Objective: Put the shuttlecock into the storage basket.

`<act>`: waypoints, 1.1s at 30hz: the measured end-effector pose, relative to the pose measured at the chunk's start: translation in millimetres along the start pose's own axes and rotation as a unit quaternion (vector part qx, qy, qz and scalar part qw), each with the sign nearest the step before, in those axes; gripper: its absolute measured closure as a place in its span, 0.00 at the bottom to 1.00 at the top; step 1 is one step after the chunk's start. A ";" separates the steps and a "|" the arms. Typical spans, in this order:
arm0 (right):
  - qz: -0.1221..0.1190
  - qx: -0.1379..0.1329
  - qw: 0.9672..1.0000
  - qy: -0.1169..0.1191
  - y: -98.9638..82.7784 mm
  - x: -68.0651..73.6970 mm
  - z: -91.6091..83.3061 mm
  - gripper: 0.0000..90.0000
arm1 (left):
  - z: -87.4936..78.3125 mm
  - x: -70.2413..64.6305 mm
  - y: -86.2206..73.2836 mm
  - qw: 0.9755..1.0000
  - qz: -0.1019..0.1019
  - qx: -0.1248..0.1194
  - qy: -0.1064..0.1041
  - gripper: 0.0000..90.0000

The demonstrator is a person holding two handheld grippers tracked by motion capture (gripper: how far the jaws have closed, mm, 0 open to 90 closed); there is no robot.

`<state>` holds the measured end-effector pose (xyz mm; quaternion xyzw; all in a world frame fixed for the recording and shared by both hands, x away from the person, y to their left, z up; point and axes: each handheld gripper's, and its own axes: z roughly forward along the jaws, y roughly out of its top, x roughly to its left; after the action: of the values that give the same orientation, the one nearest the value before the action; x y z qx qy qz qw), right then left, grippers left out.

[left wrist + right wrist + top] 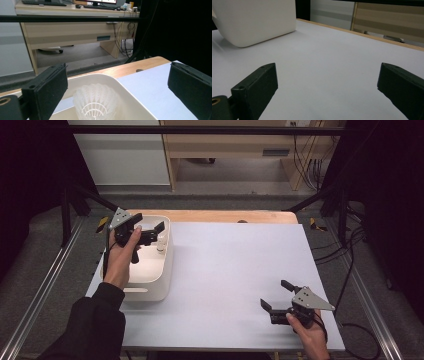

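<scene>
A white plastic tub stands at the table's left side. Inside it a white shuttlecock stands with its feather skirt up, and it shows close in the left gripper view. My left gripper hovers over the tub's far end, open, its jaws wide apart above and on either side of the shuttlecock, not touching it. Near the front right of the table my right gripper is open and holds nothing; its jaws frame bare table, with the tub farther off.
A pale sheet covers the table, with a wooden edge along the far side. Black frame bars and cables ring the table. A wooden desk stands beyond.
</scene>
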<state>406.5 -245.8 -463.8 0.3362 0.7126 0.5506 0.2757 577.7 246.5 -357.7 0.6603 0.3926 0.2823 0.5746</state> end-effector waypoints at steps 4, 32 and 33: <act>0.000 0.000 1.000 0.000 0.0 -0.1 -0.1 0.03 | -0.3 -1.5 0.9 1.000 0.009 -0.004 0.000 0.03; -0.001 0.002 1.000 0.004 -0.2 1.8 0.2 0.03 | -22.4 -37.3 17.7 0.999 0.016 0.007 -0.051 0.07; -0.003 0.000 1.000 0.005 0.2 2.2 0.6 0.03 | -23.7 -38.9 18.2 0.998 0.017 0.008 -0.052 0.07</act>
<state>405.6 -243.6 -463.8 0.3311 0.7152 0.5512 0.2741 541.0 225.9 -332.5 0.6853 0.3526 0.2540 0.5843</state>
